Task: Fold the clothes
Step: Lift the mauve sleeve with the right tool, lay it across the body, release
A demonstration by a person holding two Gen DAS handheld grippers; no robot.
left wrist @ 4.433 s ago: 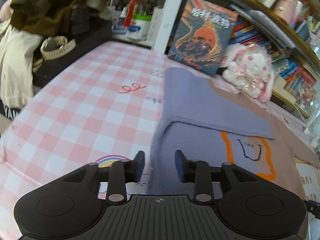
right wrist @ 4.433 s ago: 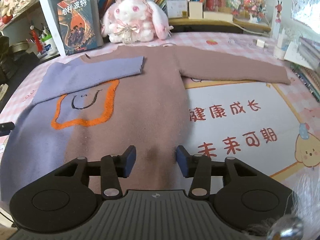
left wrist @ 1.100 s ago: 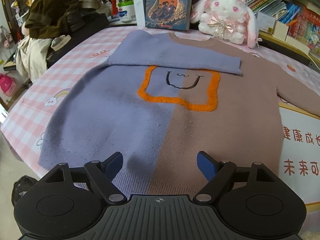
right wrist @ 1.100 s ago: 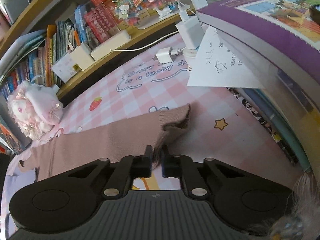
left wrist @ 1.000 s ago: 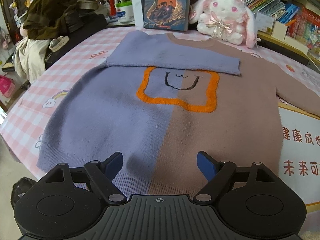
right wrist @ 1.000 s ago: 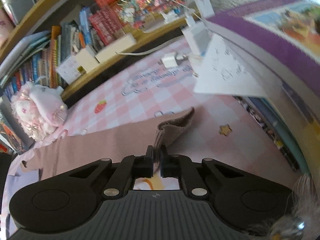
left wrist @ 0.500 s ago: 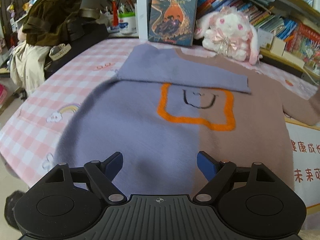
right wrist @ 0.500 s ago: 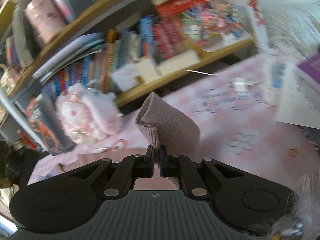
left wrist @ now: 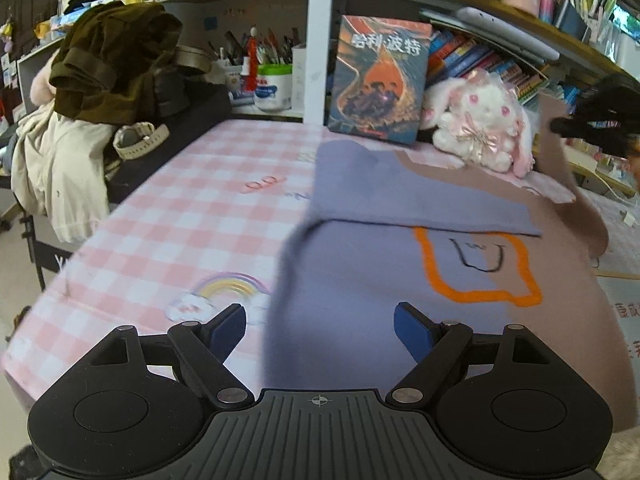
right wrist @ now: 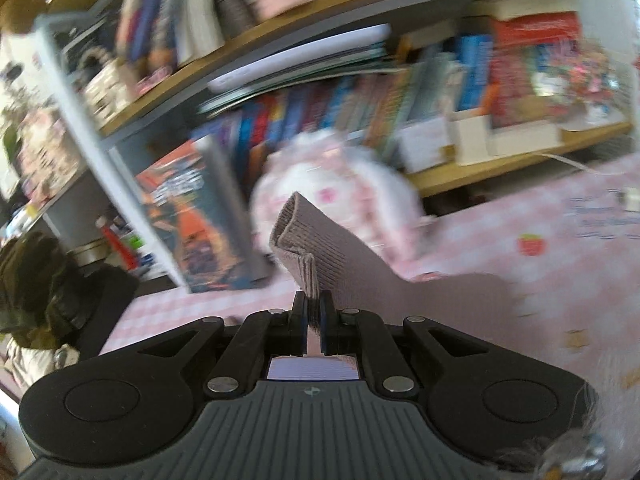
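A purple and brown sweater (left wrist: 400, 276) with an orange-outlined patch lies flat on the pink checked table (left wrist: 192, 220). Its purple sleeve (left wrist: 404, 200) is folded across the chest. My left gripper (left wrist: 320, 326) is open and empty above the sweater's purple hem edge. My right gripper (right wrist: 313, 300) is shut on the ribbed cuff of the brown sleeve (right wrist: 320, 244) and holds it lifted above the table. In the left wrist view the right gripper (left wrist: 600, 124) shows at the far right with the raised brown sleeve (left wrist: 560, 168) hanging from it.
A pink plush rabbit (left wrist: 480, 128) and an upright book (left wrist: 380, 80) stand behind the sweater. Bookshelves run along the back. A pen cup (left wrist: 272, 84), a watch (left wrist: 136, 140) and piled clothes (left wrist: 108, 60) sit at the left. A white printed mat (left wrist: 624, 312) lies right.
My right gripper has lifted the brown sleeve cuff off the table and swung it left toward the sweater's body. My left gripper has shifted left over the purple hem, still open.
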